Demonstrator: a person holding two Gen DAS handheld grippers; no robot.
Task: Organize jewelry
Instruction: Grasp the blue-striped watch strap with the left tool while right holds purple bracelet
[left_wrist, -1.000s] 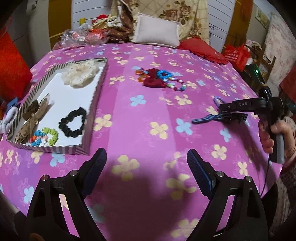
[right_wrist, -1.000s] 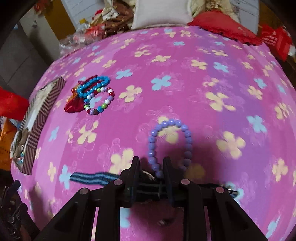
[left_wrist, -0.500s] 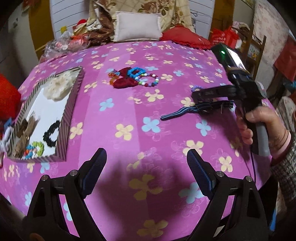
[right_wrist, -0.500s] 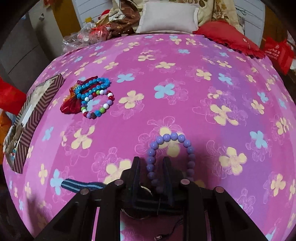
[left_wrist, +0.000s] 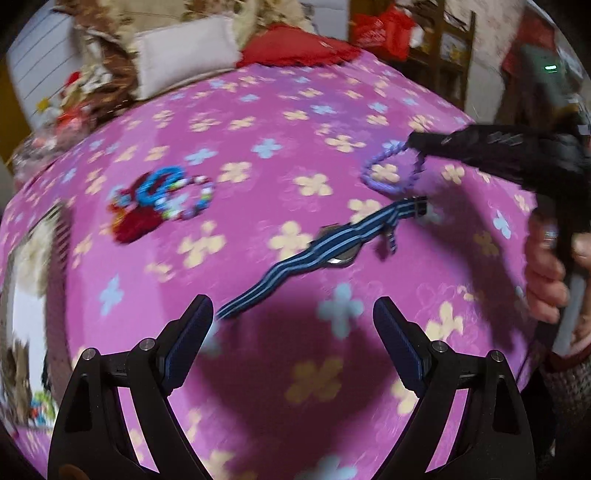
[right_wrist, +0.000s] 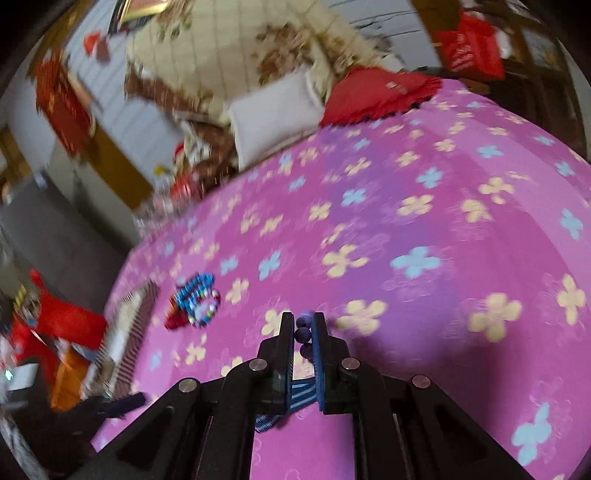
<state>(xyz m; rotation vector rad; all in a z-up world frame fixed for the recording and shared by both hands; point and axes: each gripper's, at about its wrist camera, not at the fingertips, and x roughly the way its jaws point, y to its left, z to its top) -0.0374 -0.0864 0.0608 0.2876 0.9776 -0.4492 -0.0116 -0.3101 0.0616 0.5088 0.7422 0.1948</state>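
Observation:
A purple bead bracelet (left_wrist: 366, 173) hangs as a loop just above the pink flowered bedspread, and my right gripper (left_wrist: 413, 142) is shut on it. In the right wrist view a few purple beads (right_wrist: 303, 334) sit pinched between the pads of that right gripper (right_wrist: 303, 318). A blue striped watch strap (left_wrist: 314, 251) lies flat below the bracelet; its near end reaches almost to my left gripper (left_wrist: 291, 314), which stands wide open and holds nothing. The strap (right_wrist: 300, 397) shows under the right fingers.
A pile of bead bracelets on a red scrunchie (left_wrist: 162, 199) (right_wrist: 195, 302) lies to the left. A striped tray (left_wrist: 61, 258) (right_wrist: 129, 325) with hair ties sits at the bed's left edge. A hand (left_wrist: 546, 266) holds the right gripper. Pillows are heaped at the back.
My right gripper has shut on the purple bracelet and lifted it off the bedspread. The left gripper, still open, has moved right toward the striped strap.

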